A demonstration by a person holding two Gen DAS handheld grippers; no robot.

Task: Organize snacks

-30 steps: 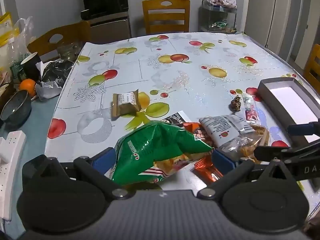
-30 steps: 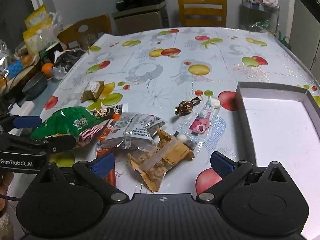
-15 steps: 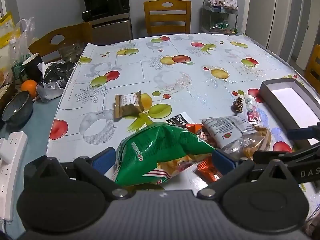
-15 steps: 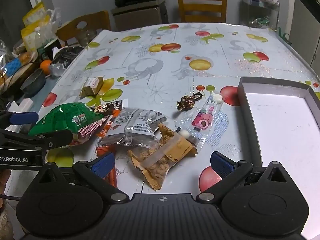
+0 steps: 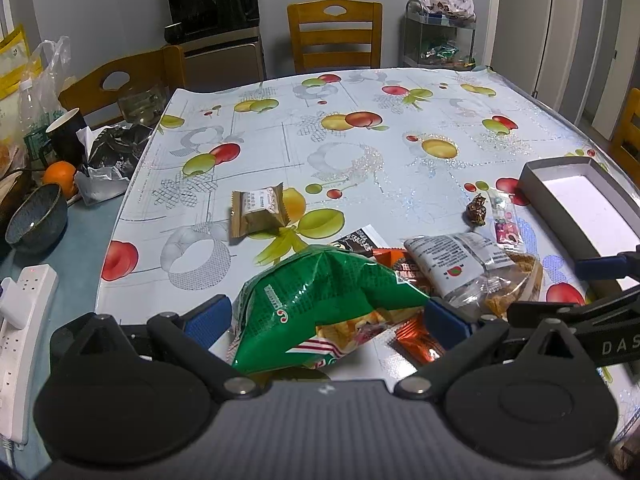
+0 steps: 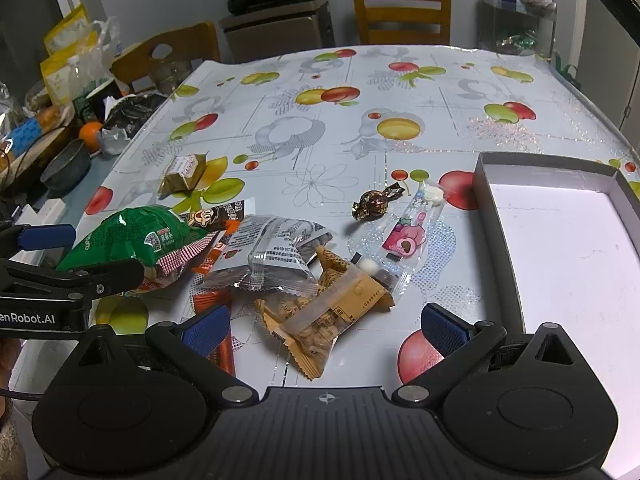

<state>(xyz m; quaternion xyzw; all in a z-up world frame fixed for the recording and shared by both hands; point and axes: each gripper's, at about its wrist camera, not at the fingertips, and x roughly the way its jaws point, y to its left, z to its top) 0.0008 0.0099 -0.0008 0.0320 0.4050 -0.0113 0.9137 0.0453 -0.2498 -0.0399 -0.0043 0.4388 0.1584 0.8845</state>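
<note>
Snacks lay on a fruit-print tablecloth [image 6: 320,92]: one small brown packet [image 6: 182,170] far left, one green bag [image 6: 132,236] between the spread fingers of the left gripper [image 5: 326,316], one clear packet [image 6: 272,252], one tan biscuit packet [image 6: 320,320] before the right gripper [image 6: 324,324], fingers apart and empty, one wrapped chocolate [image 6: 372,202], one pink candy sachet [image 6: 404,236], then one grey box [image 6: 484,208]

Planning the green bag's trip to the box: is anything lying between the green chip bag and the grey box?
Yes. Between the green chip bag and the grey box lie a clear grey-printed packet, a tan cookie packet, a pink candy sleeve and a foil-wrapped chocolate. The right gripper also hovers there, fingers open.
</note>
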